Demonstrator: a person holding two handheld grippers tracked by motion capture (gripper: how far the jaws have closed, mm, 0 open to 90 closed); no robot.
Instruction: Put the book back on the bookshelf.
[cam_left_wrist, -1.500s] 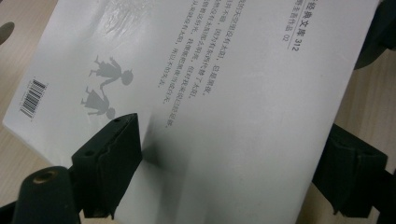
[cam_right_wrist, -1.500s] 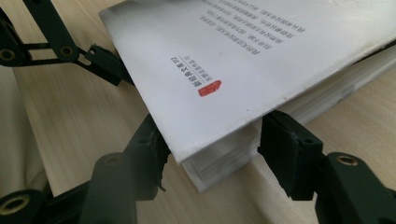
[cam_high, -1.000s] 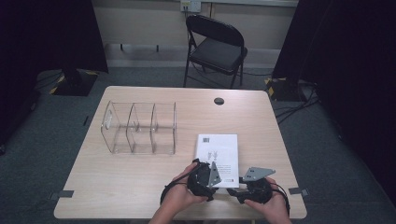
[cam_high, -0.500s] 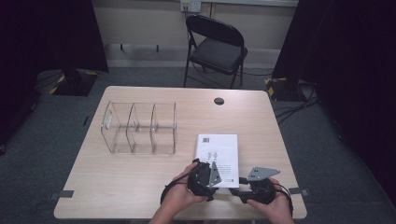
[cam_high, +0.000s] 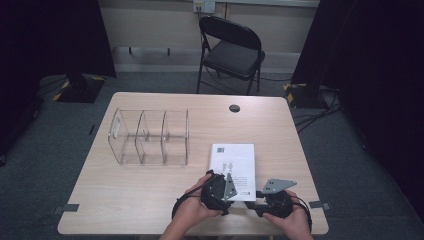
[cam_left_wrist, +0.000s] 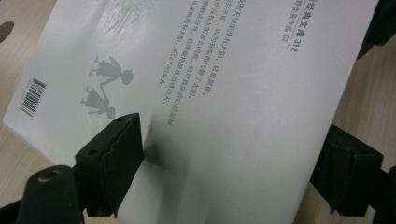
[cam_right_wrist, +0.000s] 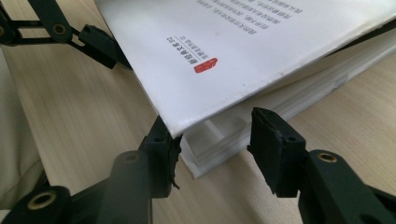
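Observation:
A white book (cam_high: 232, 160) lies cover up on the table, near its front edge. My left gripper (cam_high: 231, 189) is shut on the book's near left part. In the left gripper view one pad (cam_left_wrist: 112, 163) presses on the cover of the book (cam_left_wrist: 210, 70), and the other pad (cam_left_wrist: 350, 172) sits past its edge. My right gripper (cam_high: 256, 199) is at the near right corner. Its jaws have just been closing and stand open around that corner of the book (cam_right_wrist: 210, 32), where the cover is raised off the pages; the right pad (cam_right_wrist: 271, 140) is still apart from them.
A clear acrylic organizer (cam_high: 150, 137) with three compartments stands at the left middle of the wooden table (cam_high: 125, 200). A round cable hole (cam_high: 234, 108) is near the far edge. A black folding chair (cam_high: 232, 50) stands behind the table.

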